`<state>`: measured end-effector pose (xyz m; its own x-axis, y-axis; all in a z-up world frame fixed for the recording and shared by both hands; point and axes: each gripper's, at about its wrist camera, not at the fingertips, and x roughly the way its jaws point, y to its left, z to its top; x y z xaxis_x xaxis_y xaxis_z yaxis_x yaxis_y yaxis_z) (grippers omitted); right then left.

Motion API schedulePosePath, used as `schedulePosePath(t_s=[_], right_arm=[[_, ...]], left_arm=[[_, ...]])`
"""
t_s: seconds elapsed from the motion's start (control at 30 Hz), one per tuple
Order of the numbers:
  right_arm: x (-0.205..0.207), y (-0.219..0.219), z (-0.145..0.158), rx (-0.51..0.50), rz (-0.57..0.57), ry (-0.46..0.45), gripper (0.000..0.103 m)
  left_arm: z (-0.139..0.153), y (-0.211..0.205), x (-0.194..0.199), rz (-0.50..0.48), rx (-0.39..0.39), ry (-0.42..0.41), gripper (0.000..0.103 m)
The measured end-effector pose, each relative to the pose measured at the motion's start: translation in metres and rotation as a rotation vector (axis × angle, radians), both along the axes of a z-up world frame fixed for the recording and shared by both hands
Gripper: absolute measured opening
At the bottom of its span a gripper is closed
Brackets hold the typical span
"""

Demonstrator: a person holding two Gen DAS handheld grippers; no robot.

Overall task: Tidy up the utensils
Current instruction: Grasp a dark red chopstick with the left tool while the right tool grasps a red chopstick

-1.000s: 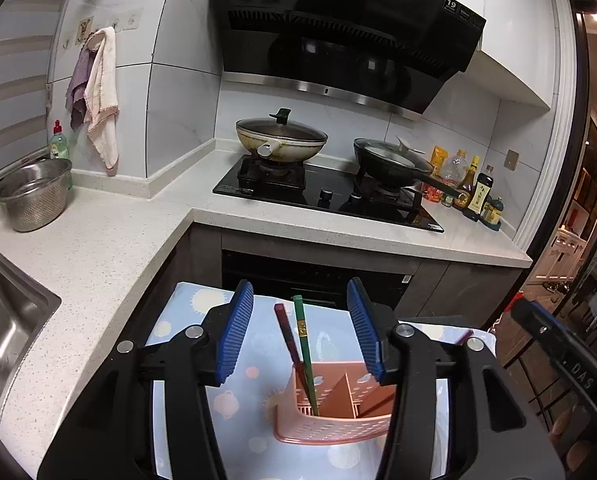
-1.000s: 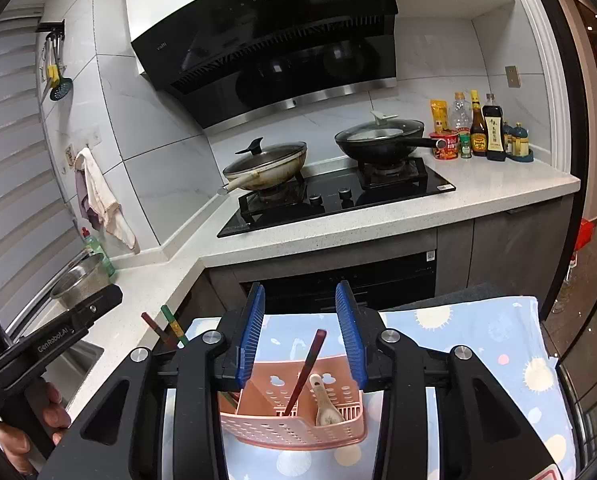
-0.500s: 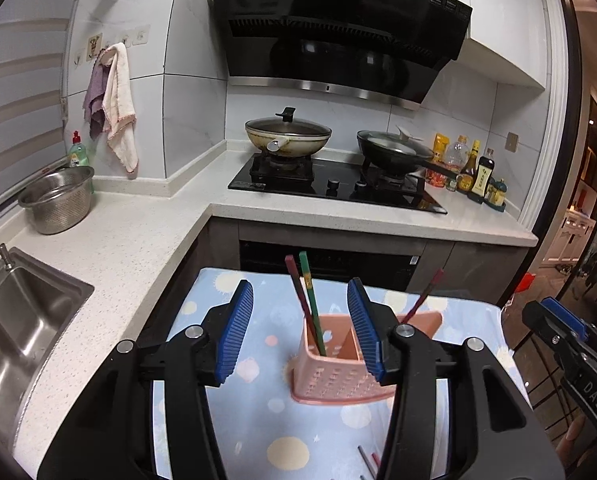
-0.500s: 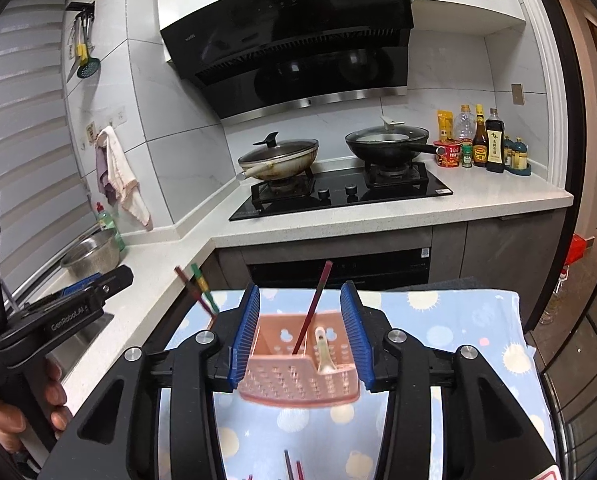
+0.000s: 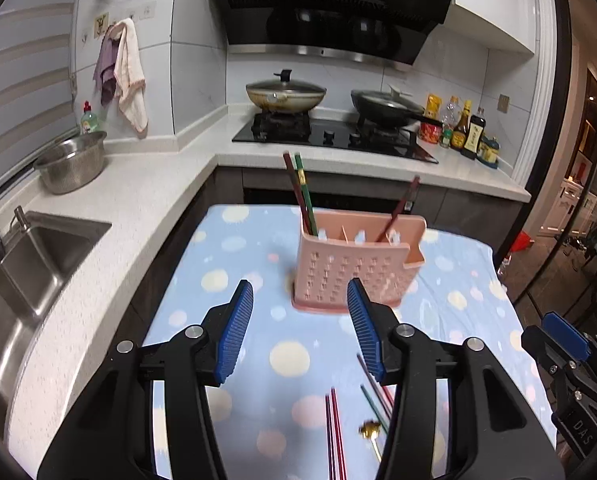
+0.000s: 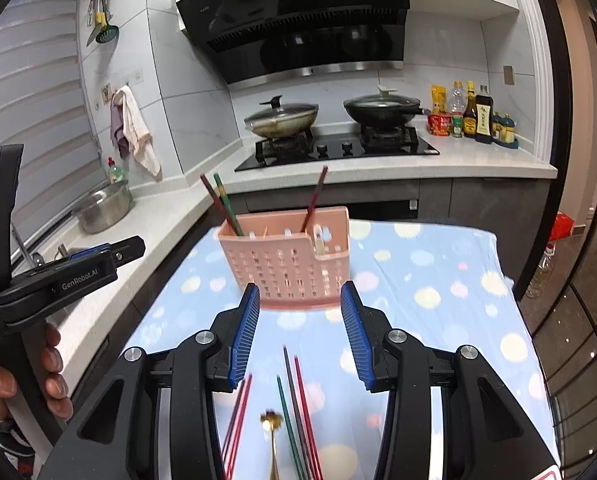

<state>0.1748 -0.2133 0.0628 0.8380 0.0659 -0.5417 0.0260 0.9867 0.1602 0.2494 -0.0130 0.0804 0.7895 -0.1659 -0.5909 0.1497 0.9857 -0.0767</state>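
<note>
Pink utensil holder (image 5: pixel 354 268) stands upright on the dotted blue cloth (image 5: pixel 238 264), perforated long face toward both cameras, long axis running left to right. In its left compartment a dark red and a green chopstick (image 5: pixel 300 196) lean up and to the left; further right a single dark red chopstick (image 5: pixel 402 204) leans up and to the right. Loose chopsticks (image 6: pixel 298 404) lie on the cloth near the cameras, long axes running roughly toward the holder, with a gold spoon (image 6: pixel 271 432) among them, bowl end toward the holder. Left gripper (image 5: pixel 300 328): fingers spread, nothing between the pads. Right gripper (image 6: pixel 298 334): jaws have just been opening, fingers spread, nothing between them. Only the right wrist view shows a pale spoon (image 6: pixel 318 240) in the holder's low right pocket and the hand (image 6: pixel 22 384) gripping the left tool's handle; only the left wrist view shows the sink (image 5: pixel 30 264). Versus one second earlier: the holder sat between each gripper's pads in frame, now it is beyond the tips, and the loose utensils have come into view.
</note>
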Motion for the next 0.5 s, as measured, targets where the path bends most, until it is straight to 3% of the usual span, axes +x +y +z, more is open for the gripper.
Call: schedulePosePath(t_s=[0.5], right_arm=[[-0.079, -0.022, -0.102, 0.021, -0.068, 0.223, 0.041]], left_arm=[[-0.101, 0.004, -0.085, -0.029, 0.005, 0.201, 0.047]])
